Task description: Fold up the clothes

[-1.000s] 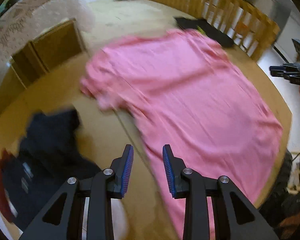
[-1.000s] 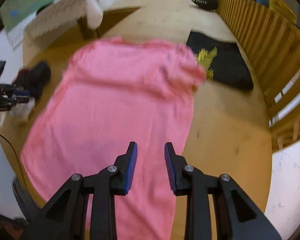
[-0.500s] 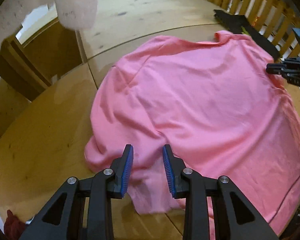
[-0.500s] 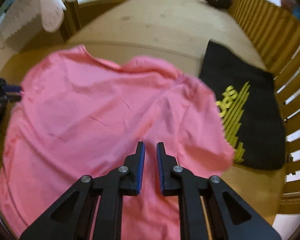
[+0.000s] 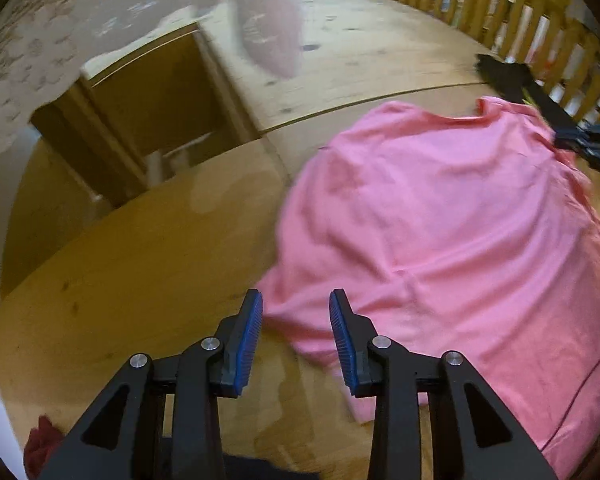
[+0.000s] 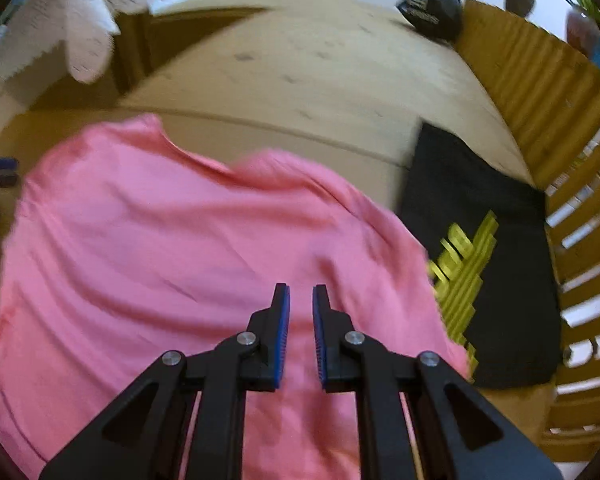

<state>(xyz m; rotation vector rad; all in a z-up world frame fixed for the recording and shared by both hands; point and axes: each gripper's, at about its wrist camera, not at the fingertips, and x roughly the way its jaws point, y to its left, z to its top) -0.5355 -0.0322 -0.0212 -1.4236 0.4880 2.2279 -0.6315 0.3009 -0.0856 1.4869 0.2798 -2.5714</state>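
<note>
A pink T-shirt (image 5: 440, 220) lies spread flat on the wooden surface (image 5: 140, 260). My left gripper (image 5: 296, 320) hovers over the shirt's left sleeve edge. Its jaws are opening; the sleeve lies below the gap and the pads do not press on it. In the right wrist view the pink T-shirt (image 6: 180, 240) fills the middle. My right gripper (image 6: 300, 308) is over its right shoulder area. Its jaws stand a narrow gap apart with no cloth pinched. The right gripper (image 5: 588, 144) also shows at the shirt's far right edge in the left wrist view.
A folded black shirt with yellow print (image 6: 500, 200) lies right of the pink one, by a wooden railing (image 6: 540, 92). A lace tablecloth (image 5: 40, 60) hangs at the back left. A black bag (image 6: 432, 8) sits far back. Dark clothes (image 5: 260, 468) and red cloth (image 5: 40, 444) lie near the left gripper.
Both grippers have travelled up the shirt toward its sleeves and sunk lower. The right jaws have narrowed to a slim gap. The left jaws have widened a little.
</note>
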